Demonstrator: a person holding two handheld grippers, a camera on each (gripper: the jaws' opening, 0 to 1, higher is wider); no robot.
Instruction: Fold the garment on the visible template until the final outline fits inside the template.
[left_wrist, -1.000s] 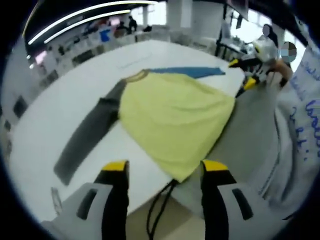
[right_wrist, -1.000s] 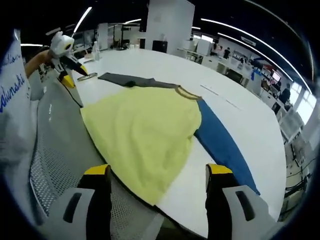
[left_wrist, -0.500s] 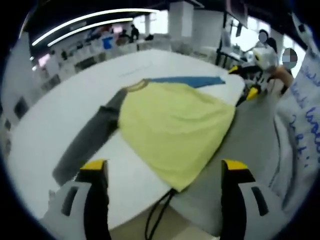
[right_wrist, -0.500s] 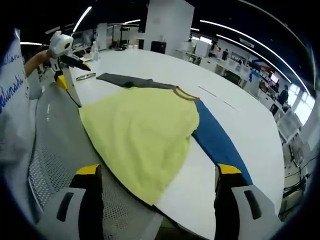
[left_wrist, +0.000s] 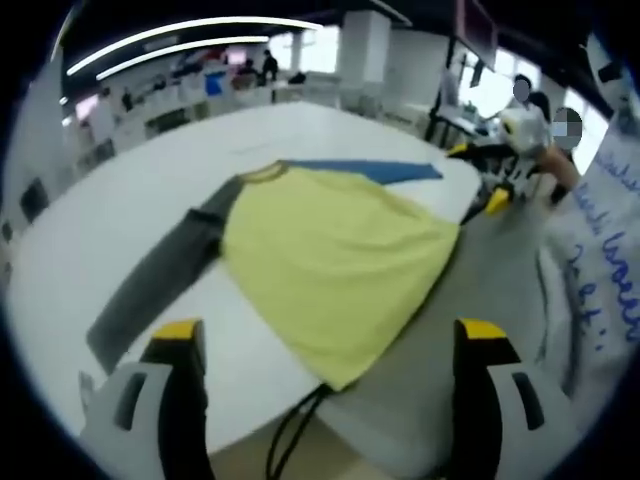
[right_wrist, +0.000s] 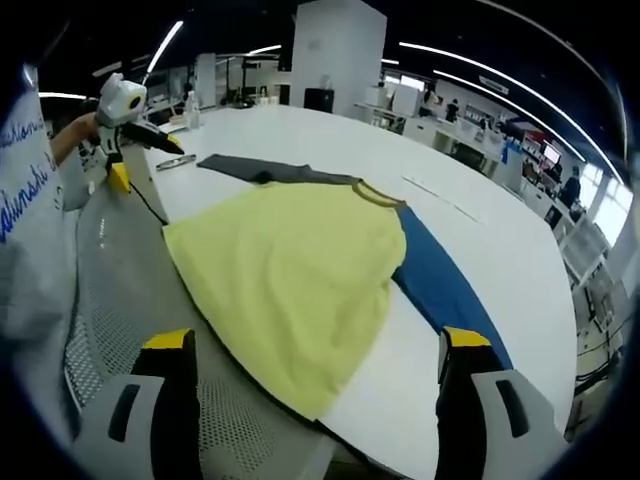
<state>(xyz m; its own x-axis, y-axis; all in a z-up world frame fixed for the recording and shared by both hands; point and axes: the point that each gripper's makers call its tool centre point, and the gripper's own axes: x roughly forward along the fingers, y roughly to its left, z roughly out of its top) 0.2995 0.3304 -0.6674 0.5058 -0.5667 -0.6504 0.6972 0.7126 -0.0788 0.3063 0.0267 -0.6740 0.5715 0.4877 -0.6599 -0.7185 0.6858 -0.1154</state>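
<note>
In the left gripper view, the left hand-held gripper (left_wrist: 325, 345) hangs spread wide and empty above the near edge of the white desk (left_wrist: 120, 210), where the yellow garment (left_wrist: 335, 255) lies flat, its grey sleeve (left_wrist: 150, 285) outstretched. In the right gripper view, the right hand-held gripper (right_wrist: 315, 355), equally spread and empty, faces the hem, the blue sleeve (right_wrist: 440, 285) beyond. Best pinch both hem corners together and lift evenly.

Ahead of the claws we see a white table (right_wrist: 520, 260), a grey mesh chair (right_wrist: 130, 290) and distant desks (left_wrist: 190, 95).
</note>
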